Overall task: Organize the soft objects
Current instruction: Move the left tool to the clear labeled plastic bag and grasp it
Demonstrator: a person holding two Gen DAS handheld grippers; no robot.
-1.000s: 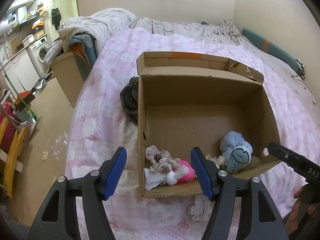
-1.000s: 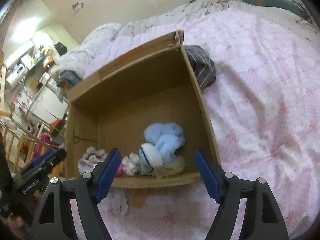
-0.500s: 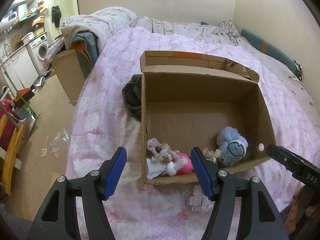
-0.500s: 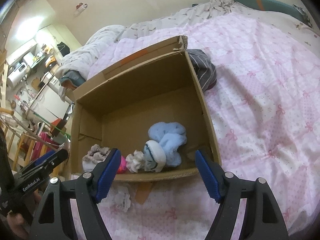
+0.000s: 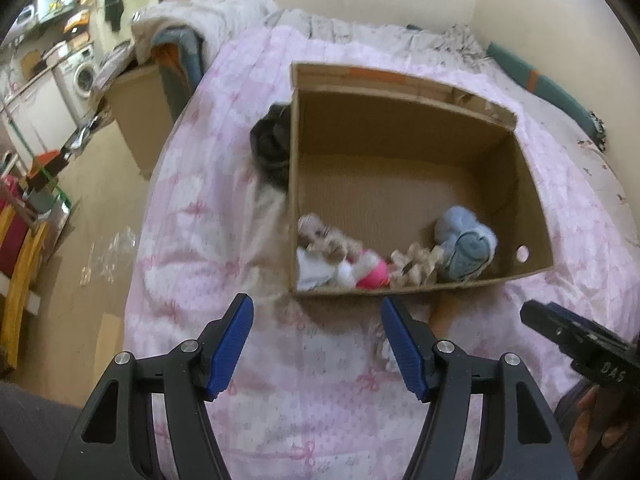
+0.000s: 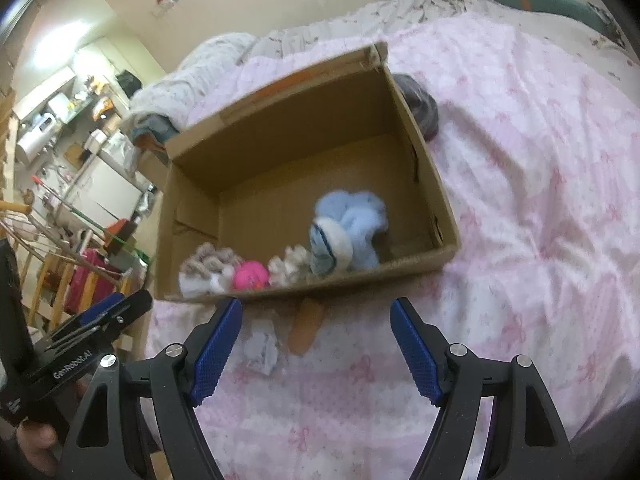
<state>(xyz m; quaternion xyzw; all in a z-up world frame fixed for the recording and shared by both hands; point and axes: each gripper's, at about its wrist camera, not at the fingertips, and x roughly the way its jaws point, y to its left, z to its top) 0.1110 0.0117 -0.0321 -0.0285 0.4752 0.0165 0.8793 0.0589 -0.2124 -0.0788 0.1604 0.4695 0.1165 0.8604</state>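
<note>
So the cardboard box (image 5: 420, 184) sits on the bed (image 5: 208, 216), close to its near edge, and the soft stuff is bunched along the box's near wall: a blue plush (image 6: 348, 228), a pink toy (image 6: 250, 274) and some fuzzy beige bits (image 5: 414, 266). Probably dropped in from this side. Both the left gripper (image 5: 316, 344) and right gripper (image 6: 316, 344) hang over the bed with fingers spread, holding nothing. A dark bundle (image 5: 270, 148) lies outside against the box's left wall.

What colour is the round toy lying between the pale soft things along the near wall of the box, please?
Bright pink; the toy shows best in the right wrist view.
</note>
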